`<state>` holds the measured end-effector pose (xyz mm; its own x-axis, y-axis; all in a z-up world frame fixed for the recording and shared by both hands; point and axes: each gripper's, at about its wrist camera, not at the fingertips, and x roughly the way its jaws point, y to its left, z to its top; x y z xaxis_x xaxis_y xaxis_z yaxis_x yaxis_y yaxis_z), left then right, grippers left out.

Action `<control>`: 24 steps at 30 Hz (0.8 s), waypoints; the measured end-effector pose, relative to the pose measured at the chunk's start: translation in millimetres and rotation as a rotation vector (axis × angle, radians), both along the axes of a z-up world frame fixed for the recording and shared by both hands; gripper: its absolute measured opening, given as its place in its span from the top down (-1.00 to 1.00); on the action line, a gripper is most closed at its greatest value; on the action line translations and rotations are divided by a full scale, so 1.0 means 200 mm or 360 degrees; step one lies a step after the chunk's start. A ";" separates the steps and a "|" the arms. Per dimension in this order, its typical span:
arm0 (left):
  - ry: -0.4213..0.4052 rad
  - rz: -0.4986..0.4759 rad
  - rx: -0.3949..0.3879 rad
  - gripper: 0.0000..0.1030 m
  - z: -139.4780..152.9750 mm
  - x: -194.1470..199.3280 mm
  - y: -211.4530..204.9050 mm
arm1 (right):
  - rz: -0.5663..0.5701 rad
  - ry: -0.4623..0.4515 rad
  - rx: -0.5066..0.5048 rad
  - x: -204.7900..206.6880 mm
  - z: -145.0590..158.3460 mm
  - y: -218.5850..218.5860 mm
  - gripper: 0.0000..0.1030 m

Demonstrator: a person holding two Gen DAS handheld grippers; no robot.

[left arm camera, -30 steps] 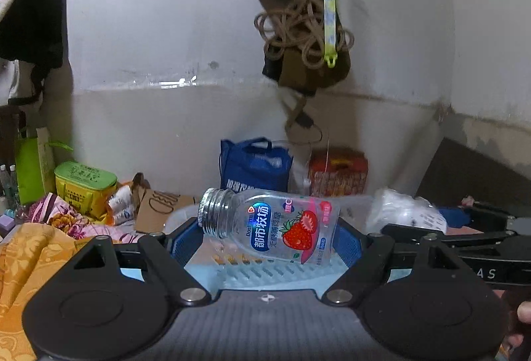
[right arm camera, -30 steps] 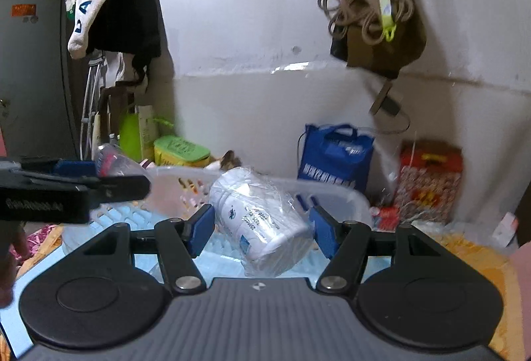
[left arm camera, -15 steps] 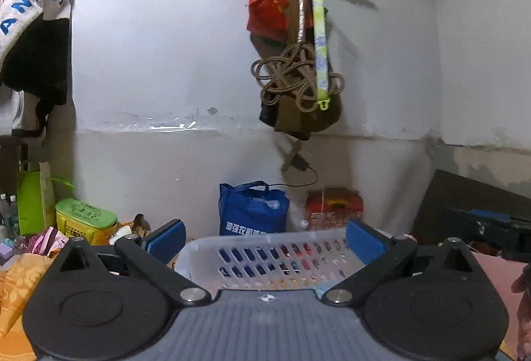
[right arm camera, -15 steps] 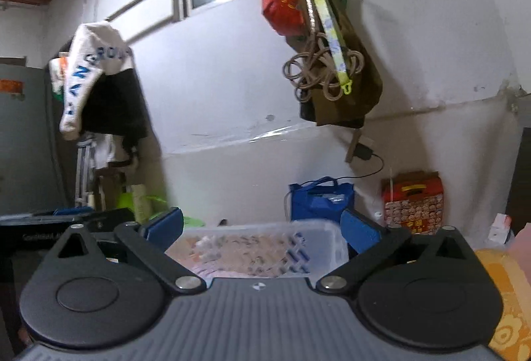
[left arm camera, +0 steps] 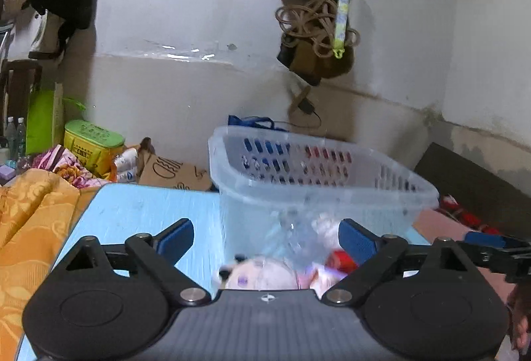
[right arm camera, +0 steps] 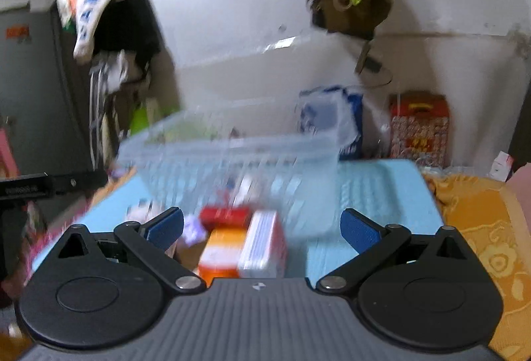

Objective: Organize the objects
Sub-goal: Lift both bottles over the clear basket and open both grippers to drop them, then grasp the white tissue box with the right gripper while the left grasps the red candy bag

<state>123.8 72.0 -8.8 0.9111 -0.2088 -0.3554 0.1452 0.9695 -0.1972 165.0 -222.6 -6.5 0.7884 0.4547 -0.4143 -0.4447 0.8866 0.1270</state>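
Observation:
A clear plastic basket [left arm camera: 318, 168] stands on the light blue table [left arm camera: 149, 211]; through its wall I make out blurred items inside. My left gripper [left arm camera: 265, 238] is in front of it with its jaws closing and nothing between the pads. Small items lie near it, among them a white round thing [left arm camera: 262, 271] and a red one [left arm camera: 341, 258]. My right gripper [right arm camera: 262, 230] is open and empty before the basket [right arm camera: 232, 155]. Just below it lie an orange and white box [right arm camera: 222, 248], a red and white box [right arm camera: 264, 245] and a red pack [right arm camera: 225, 215].
Orange cloth [left arm camera: 30, 228] covers the left side and also lies right of the table [right arm camera: 481, 228]. A green tin [left arm camera: 93, 142], cardboard [left arm camera: 172, 172], a blue bag [right arm camera: 345, 115] and a red box [right arm camera: 418, 125] stand by the wall. Rope and bags [left arm camera: 318, 26] hang above.
A second ago the left gripper gripped a strawberry bottle and the right a wrapped white bottle over the basket. Both let go, opened wide, then drew back and down.

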 end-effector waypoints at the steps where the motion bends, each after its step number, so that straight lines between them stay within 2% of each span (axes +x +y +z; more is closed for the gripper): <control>1: -0.0004 -0.0028 0.0040 -0.87 -0.01 -0.03 -0.01 | 0.0005 -0.0010 -0.0043 -0.02 -0.01 0.01 -1.00; 4: 0.0024 -0.0159 0.0158 -0.87 -0.05 -0.09 -0.09 | -0.0005 -0.0055 -0.0112 -0.02 -0.03 0.03 -1.00; 6: 0.0103 -0.0252 0.0210 -0.87 -0.09 -0.09 -0.15 | -0.0026 0.0008 -0.0118 0.01 -0.05 0.02 -0.95; 8: 0.0187 -0.0344 0.0257 -0.86 -0.15 -0.07 -0.21 | -0.0010 0.0141 -0.0087 0.06 -0.06 0.00 -0.60; 11: 0.0245 -0.0445 0.0314 -0.83 -0.19 -0.06 -0.29 | 0.0009 0.0195 -0.0132 0.07 -0.07 0.00 -0.33; 13: 0.0244 -0.0496 0.0361 -0.83 -0.21 -0.07 -0.33 | 0.0027 0.0191 -0.0171 0.06 -0.09 0.02 -0.26; 17: 0.0282 -0.0502 0.0387 -0.82 -0.24 -0.08 -0.35 | 0.0039 0.0178 -0.0191 0.08 -0.10 0.07 -0.09; 20: 0.0330 -0.0482 0.0389 -0.73 -0.26 -0.07 -0.36 | 0.0055 0.0217 -0.0247 0.12 -0.13 0.10 -0.04; 24: 0.0348 -0.0504 0.0435 -0.73 -0.28 -0.08 -0.38 | 0.0048 0.0219 -0.0271 0.11 -0.13 0.09 -0.02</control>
